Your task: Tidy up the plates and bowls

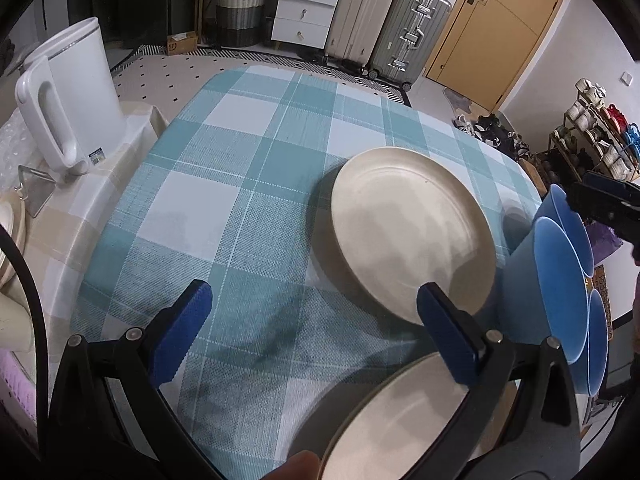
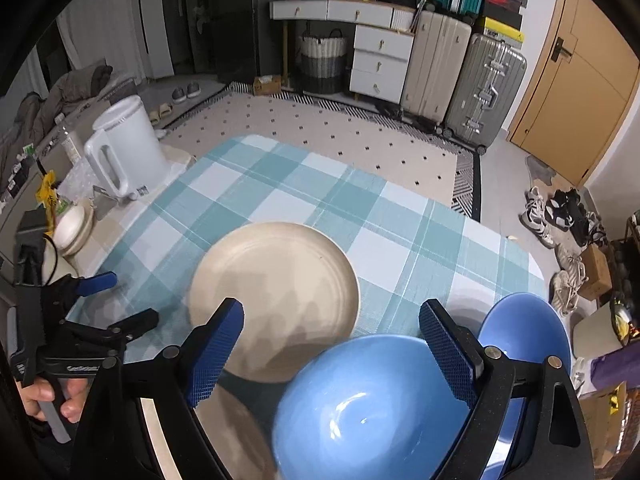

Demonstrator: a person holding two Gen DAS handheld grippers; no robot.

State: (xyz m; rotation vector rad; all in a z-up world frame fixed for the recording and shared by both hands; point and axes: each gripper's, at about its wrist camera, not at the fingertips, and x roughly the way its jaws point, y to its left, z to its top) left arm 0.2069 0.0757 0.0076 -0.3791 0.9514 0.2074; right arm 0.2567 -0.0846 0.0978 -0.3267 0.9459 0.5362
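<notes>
Left tool [image 1: 314, 322] wide open, holding nothing, hovering over the checked cloth on the desk [image 1: 224, 184]. Right tool [image 2: 332, 350] also wide open and empty, above the near blue bowl [image 2: 360, 408].

Far cream plate [image 1: 412, 232] lies flat on the cloth, right of centre. Near cream plate [image 1: 396, 420] sits at the front edge, partly under the left tool's right finger [image 1: 448, 336]. In the right wrist view the far plate is just beside the near blue bowl, bowl rim overlapping it in view; can't tell if they touch. Second blue bowl [image 2: 520, 328] behind the right finger, close to the first.

Around: white kettle [image 1: 76, 100] on a side surface at left, off the cloth. Suitcases [image 2: 460, 76], white drawers [image 2: 380, 60], woven basket [image 2: 322, 60] against the back wall. Shoes [image 2: 560, 216] on the floor at right. Middle of the cloth between tools and kettle is bare.
</notes>
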